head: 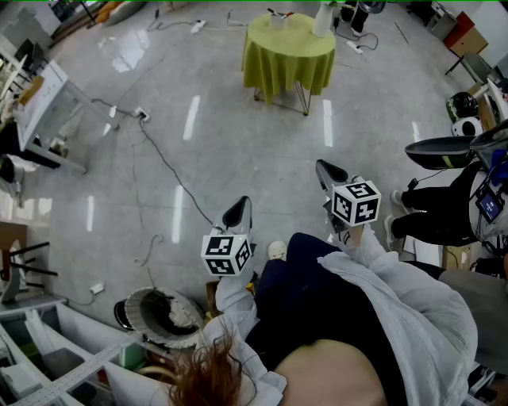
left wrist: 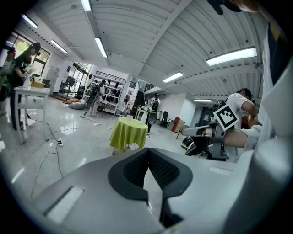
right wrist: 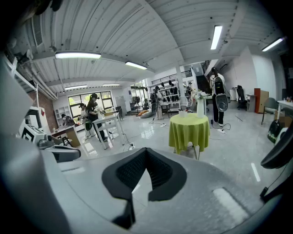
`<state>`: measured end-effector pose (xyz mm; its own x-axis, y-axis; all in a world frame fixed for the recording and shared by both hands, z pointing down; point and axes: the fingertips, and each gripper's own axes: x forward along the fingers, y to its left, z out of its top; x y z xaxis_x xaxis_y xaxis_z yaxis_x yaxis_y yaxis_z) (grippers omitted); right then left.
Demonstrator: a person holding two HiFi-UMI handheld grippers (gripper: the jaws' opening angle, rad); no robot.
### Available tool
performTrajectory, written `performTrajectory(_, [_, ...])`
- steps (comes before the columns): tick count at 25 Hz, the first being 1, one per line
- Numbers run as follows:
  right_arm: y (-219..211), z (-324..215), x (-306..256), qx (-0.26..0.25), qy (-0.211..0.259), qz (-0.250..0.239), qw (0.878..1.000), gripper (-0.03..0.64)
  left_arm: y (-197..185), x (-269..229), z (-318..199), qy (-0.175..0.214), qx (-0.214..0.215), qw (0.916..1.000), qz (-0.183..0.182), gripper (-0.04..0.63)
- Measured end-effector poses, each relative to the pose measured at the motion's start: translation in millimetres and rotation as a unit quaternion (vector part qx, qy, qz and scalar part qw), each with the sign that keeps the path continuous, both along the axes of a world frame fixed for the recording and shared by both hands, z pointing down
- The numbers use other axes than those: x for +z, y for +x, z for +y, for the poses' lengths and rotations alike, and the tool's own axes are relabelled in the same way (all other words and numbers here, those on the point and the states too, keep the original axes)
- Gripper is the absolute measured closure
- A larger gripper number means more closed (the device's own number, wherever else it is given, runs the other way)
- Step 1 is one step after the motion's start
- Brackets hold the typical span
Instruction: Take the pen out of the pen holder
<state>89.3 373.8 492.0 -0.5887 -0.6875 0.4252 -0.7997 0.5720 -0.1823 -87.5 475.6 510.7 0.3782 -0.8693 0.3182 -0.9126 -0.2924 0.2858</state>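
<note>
The left gripper (head: 238, 212) and the right gripper (head: 331, 174) are both closed tight and empty, held side by side over the grey floor (head: 238, 135). Well ahead of both claws stands a round table (head: 286, 65) draped in yellow-green cloth. On it a small white pen holder (head: 276, 19) sits left of a tall white vase (head: 321, 19); the pen is too small to make out

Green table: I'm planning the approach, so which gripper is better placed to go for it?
Right, slightly. In the head view the right gripper sits farther forward, nearer the green table, than the left gripper. Both are shut and empty, and the table is far from both.
</note>
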Motion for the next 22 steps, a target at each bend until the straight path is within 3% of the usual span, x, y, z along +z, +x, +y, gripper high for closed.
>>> performTrajectory(8, [60.9,10.8,2.1,0.044,0.002,0.013,0.999,0.615,59.6,-17.9,-18.7,0.005,0.047,0.9988,-0.014,0.578])
performTrajectory(18, [52.1,11.3,-3.2,0.017,0.019,-0.002,1.000,0.612,67.2,-20.6,-37.6,0.006,0.056,0.9983,-0.019,0.578])
performTrajectory(20, [45.2,7.6,-3.7,0.008,0.018,-0.004,1.000,0.553,63.9,-19.3,-39.2,0.002,0.054,0.9984,-0.017,0.578])
performTrajectory(22, [36.9,2.2,-7.3,-0.001,0.024,-0.007,1.000,0.446,62.9,-20.1,-41.6,0.002,0.059,0.9981,-0.016,0.578])
